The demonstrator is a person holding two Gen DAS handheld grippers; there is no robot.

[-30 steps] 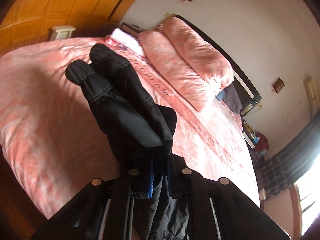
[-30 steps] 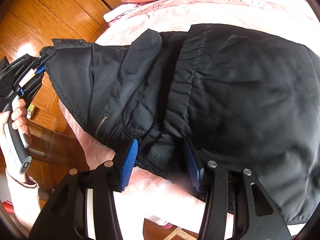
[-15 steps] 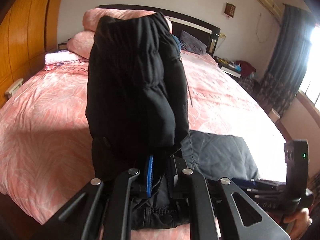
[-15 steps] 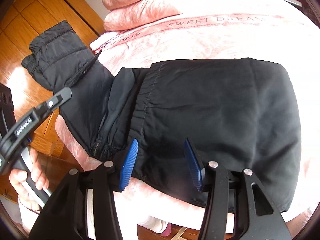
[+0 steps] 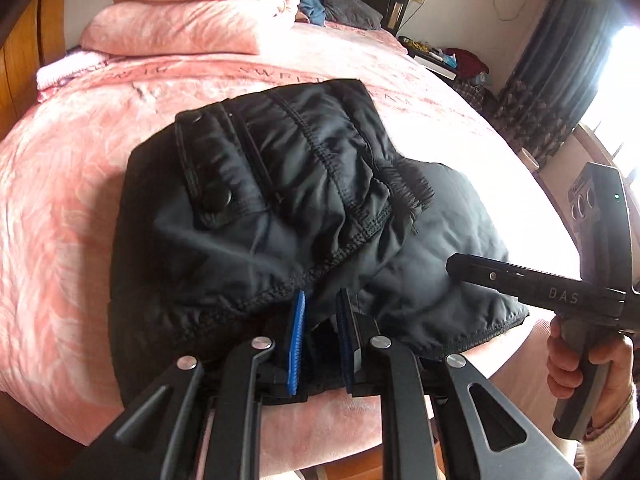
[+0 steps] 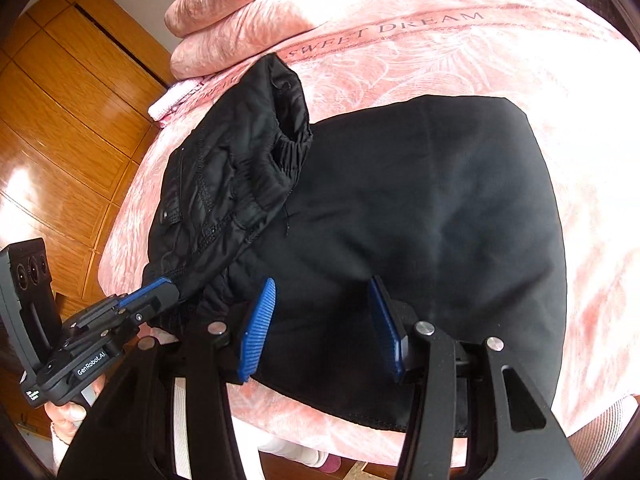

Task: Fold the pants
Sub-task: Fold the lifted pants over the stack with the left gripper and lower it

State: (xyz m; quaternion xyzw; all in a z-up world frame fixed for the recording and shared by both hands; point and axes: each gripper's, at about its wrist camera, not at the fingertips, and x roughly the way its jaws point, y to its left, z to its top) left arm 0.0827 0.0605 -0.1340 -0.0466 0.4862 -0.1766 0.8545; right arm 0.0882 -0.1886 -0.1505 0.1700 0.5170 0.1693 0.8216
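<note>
Black pants [image 5: 288, 216] lie on the pink bed, with the waistband part folded over the flat lower layer [image 6: 420, 208]. My left gripper [image 5: 320, 320] sits at the near edge of the folded part, its blue pads a small gap apart with fabric between them; it also shows in the right wrist view [image 6: 160, 286], pinching the fold's corner. My right gripper [image 6: 320, 320] is open and empty, hovering over the near edge of the flat layer; it shows in the left wrist view [image 5: 456, 268] at the right.
The pink bedspread [image 5: 60, 200] covers the bed. Stacked pink pillows [image 5: 192, 12] lie at the head. A wooden wardrobe [image 6: 60, 120] stands to the left. The bed's near edge [image 6: 320, 432] is just below the grippers.
My left gripper has brought the raised pants part down onto the flat layer on the bed. My right gripper has stayed open and drawn back slightly from the fabric.
</note>
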